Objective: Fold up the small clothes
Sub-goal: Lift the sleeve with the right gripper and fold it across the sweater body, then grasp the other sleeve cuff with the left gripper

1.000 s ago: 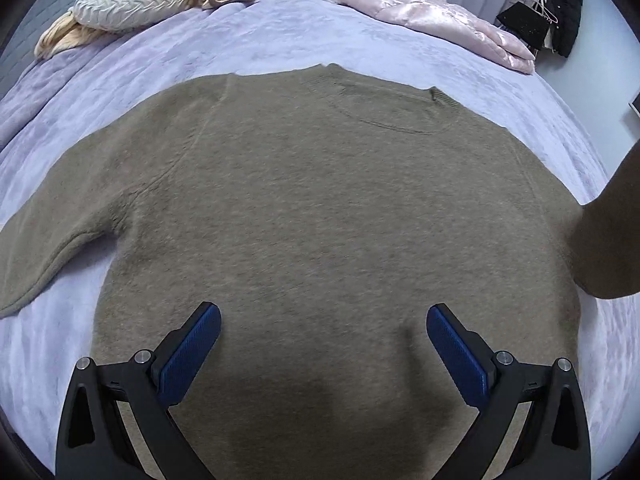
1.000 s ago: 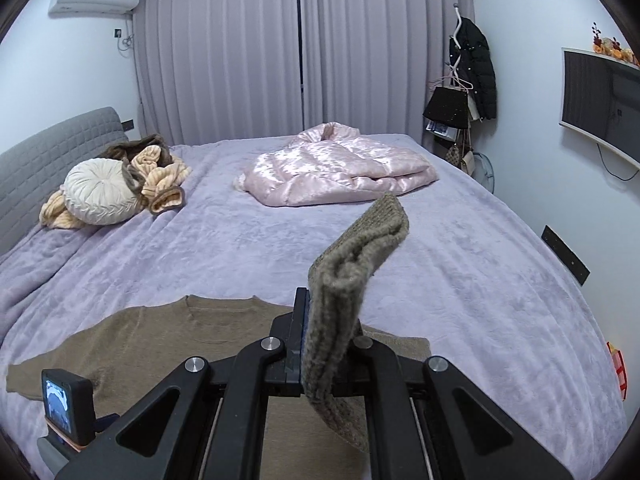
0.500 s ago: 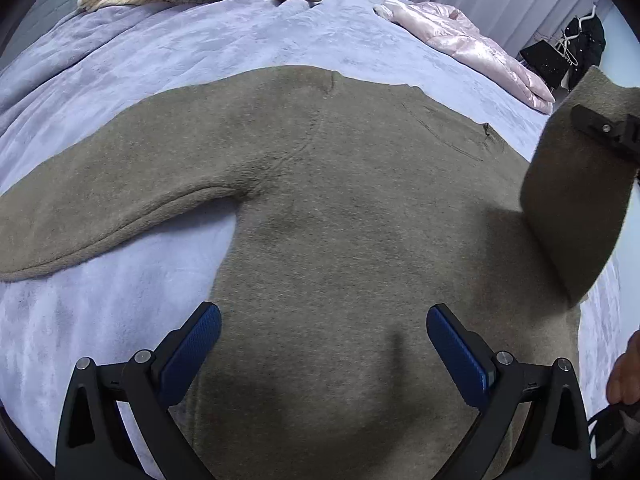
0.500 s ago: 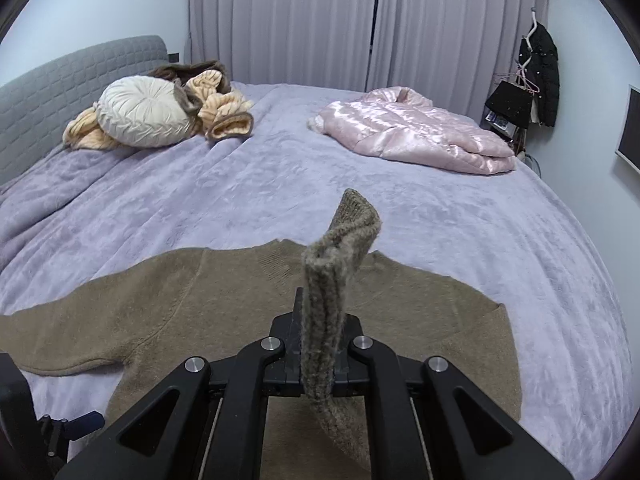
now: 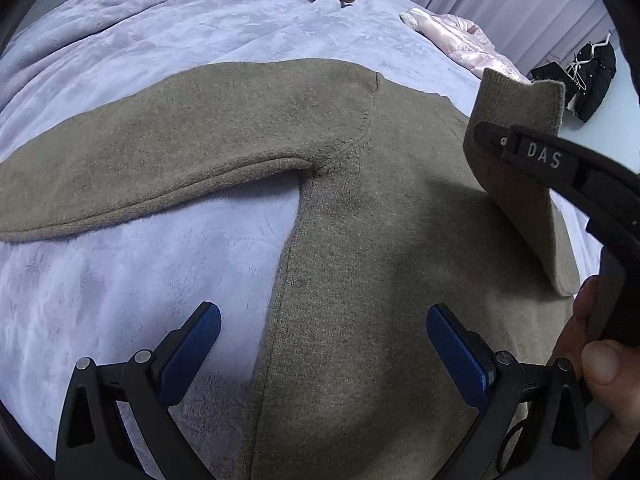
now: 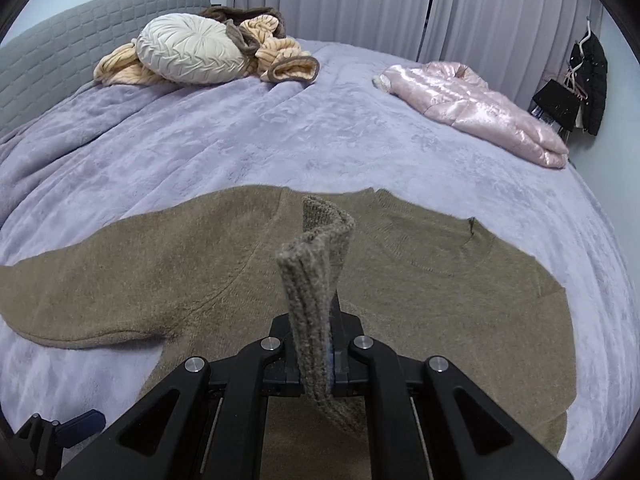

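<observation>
While right claw (image 6: 316,356) pinches ribbed cuff (image 6: 316,248), olive-brown sweater (image 5: 380,280) lies flat; left claw (image 5: 324,344) wide, empty.

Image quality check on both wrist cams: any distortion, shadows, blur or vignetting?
Left wrist: heavy fisheye bulge, dark lens rim at the corners; a soft shadow lies on the olive-brown knit sweater under the lifted sleeve cuff; a thumb looms at the right edge. Right wrist: same barrel bend, curving the lavender plush bedspread; light is even, no glare; cuff in the right tongs is sharp.
</observation>
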A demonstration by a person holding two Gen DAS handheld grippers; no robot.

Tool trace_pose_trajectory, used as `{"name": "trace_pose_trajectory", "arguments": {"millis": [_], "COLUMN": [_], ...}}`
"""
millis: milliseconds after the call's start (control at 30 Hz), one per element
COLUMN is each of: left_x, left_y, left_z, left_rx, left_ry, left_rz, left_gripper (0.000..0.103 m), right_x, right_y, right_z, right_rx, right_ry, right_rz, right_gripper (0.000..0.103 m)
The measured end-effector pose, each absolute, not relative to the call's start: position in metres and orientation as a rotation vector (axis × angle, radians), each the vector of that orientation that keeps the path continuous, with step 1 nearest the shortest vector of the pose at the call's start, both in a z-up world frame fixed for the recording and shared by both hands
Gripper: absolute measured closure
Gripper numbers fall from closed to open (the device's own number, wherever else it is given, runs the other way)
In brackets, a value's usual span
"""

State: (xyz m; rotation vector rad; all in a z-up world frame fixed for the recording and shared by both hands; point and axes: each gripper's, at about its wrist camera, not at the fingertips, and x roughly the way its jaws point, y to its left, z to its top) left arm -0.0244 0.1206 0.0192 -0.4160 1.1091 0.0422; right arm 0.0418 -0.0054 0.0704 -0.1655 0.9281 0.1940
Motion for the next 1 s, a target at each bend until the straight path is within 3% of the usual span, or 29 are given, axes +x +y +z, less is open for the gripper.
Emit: {"name": "trace_pose_trajectory", "arguments": {"millis": [100, 167, 200, 433, 767, 900, 1000], "left_x": [-0.028, -0.03, -0.032, -0.025, 0.044, 0.073, 0.079], "left_y": [0.123, 0.125, 0.126, 0.117, 0.009, -0.016, -0.014], "left_z": [0.019, 0.02, 0.022, 0.042, 0.052, 0.031, 0.002], "left_rx": [-0.424, -0.437, -0.446, -0.446, -0.287, -0.273, -0.116], "left_ry": [1.11, 1.109, 1.108, 1.082, 1.096, 1.14, 1.214], "left_rz": [0.047, 0.054, 0.056, 0.049, -0.157, -0.199, -0.065], "left_gripper": [0.0, 0.0, 0.0, 0.0, 0.0, 0.0, 0.0], "right_x": [0.039, 0.034, 0.029, 0.018, 0.026, 0.026, 0.025], "right_y": [-0.012, -0.017, -0.021, -0.083, -0.257, -0.256, -0.242], "right_z": [0.066, 0.076, 0.084, 0.119, 0.039, 0.02, 0.022], "right_rx": [-0.061, -0.024, -0.008, 0.048, 0.137, 0.056, -0.044], "right_ry": [0.983, 0.957, 0.926, 0.831, 1.02, 1.048, 1.039], "right_rz": [0.29, 0.321, 0.337, 0.31, -0.123, -0.11, -0.099], "right_gripper": [0.074, 0.029, 0.023, 0.022, 0.022, 0.022, 0.022]}}
